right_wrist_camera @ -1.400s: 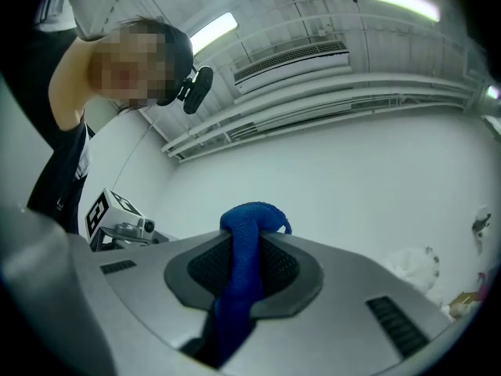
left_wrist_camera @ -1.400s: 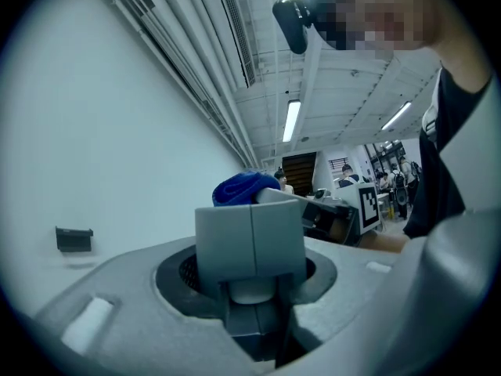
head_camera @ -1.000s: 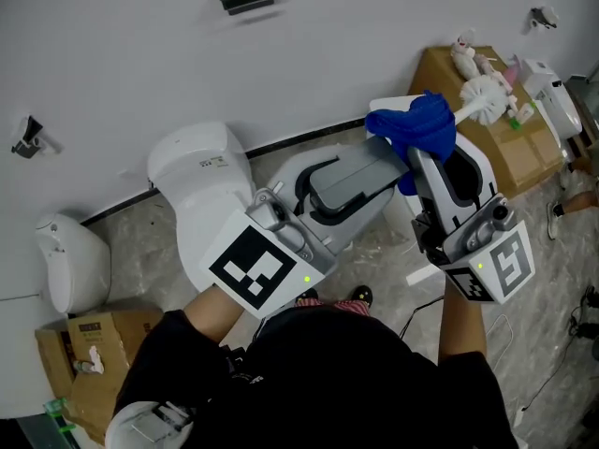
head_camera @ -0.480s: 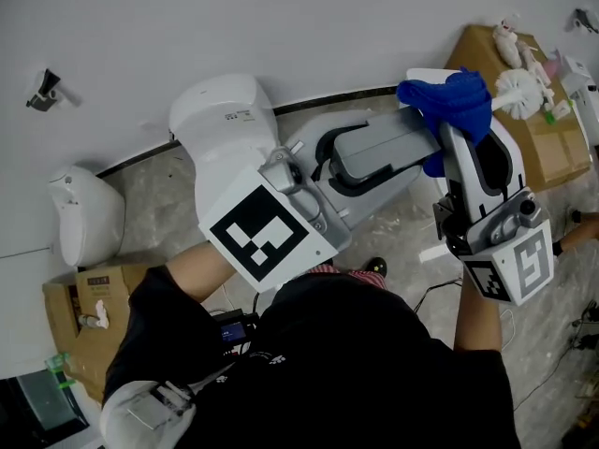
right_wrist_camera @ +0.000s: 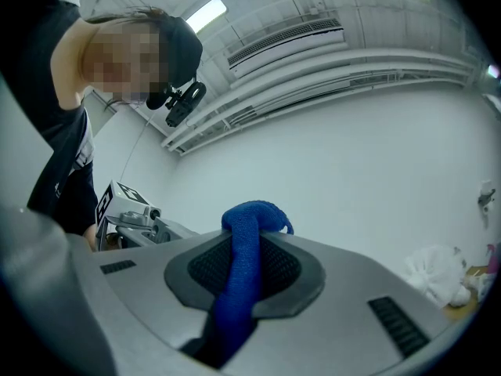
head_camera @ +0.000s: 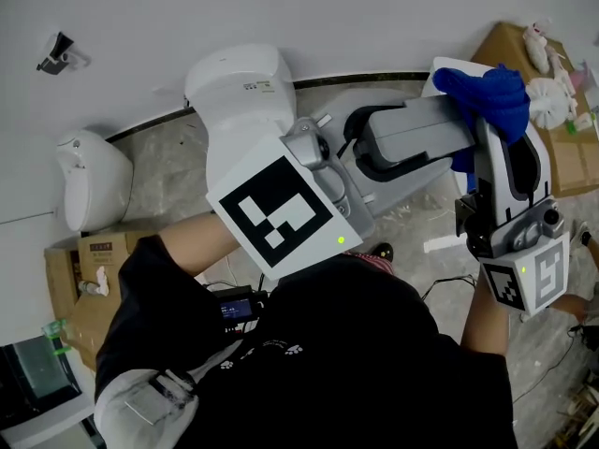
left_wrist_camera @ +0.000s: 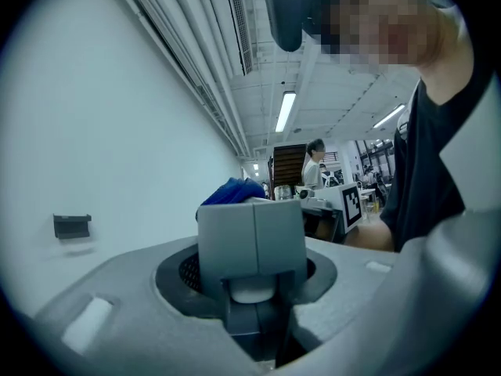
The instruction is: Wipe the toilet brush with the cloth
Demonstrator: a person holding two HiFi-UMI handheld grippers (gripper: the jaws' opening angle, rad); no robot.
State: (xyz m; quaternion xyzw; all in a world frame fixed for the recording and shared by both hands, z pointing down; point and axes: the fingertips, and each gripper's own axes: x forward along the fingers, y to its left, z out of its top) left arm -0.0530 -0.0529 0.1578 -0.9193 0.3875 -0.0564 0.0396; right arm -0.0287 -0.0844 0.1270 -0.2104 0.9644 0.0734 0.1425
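Head view, upper right: left gripper clamped the brush, right gripper pinched the cloth over its handle; mid-wipe, next likely sliding toward bristles.

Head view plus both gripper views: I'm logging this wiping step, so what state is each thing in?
Left gripper: shut on the brush's handle.
Right gripper: shut on the cloth.
Brush: held in the air, head bare.
Cloth: bunched over the shaft beside the head.
Ceiling light: on.
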